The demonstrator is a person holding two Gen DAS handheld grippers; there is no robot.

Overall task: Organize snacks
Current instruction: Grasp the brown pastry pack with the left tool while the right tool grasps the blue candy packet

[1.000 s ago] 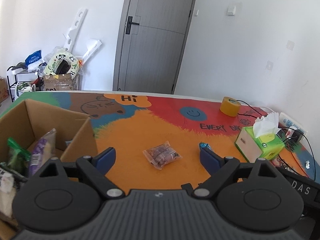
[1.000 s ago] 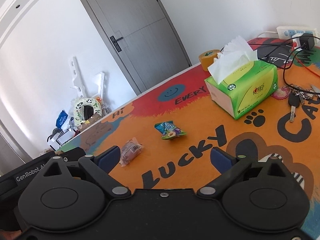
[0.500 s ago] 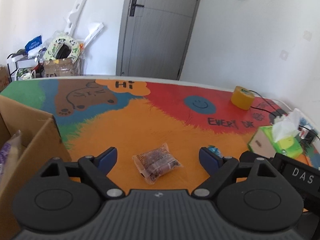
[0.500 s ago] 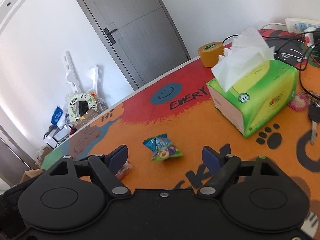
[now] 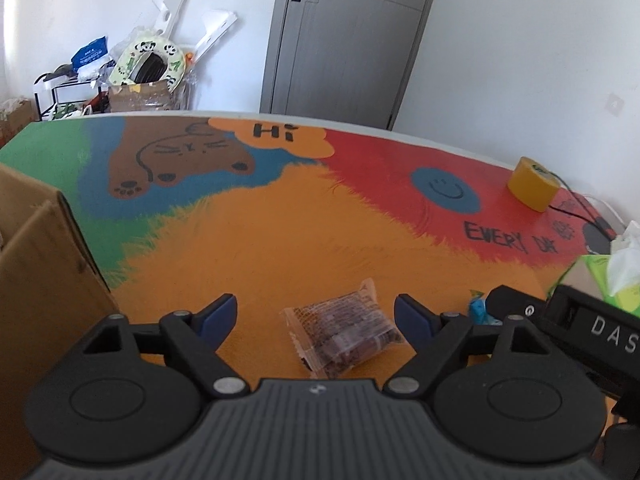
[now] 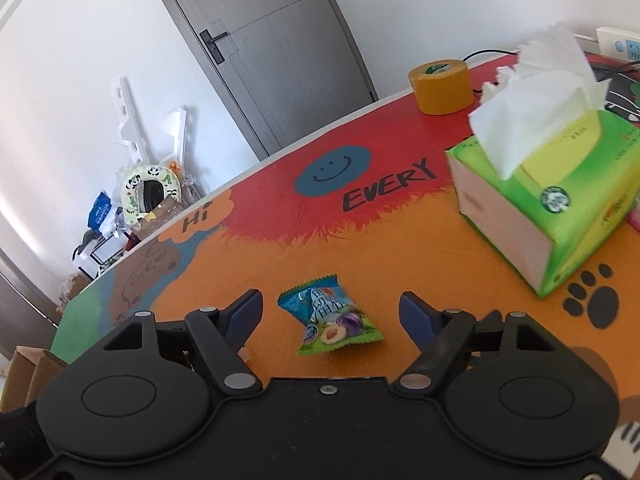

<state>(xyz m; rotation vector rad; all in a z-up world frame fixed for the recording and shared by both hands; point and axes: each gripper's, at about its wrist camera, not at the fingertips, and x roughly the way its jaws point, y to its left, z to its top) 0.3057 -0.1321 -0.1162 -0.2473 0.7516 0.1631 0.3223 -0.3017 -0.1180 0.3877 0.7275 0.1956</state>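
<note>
A clear packet of brown snacks lies on the orange part of the mat, between the open fingers of my left gripper. A blue and green plum candy packet lies between the open fingers of my right gripper; its edge also shows in the left wrist view. Neither packet is gripped. A cardboard box stands at the left, its inside hidden. The right gripper's body shows at the right of the left wrist view.
A green tissue box stands to the right of the candy. A yellow tape roll with cables sits at the far right of the table. The colourful mat covers the table. A power strip lies at the back right.
Both grippers have moved forward and down over the table. The brown packet and the candy packet now lie between their fingers. The cardboard box has slid to the left edge of view.
</note>
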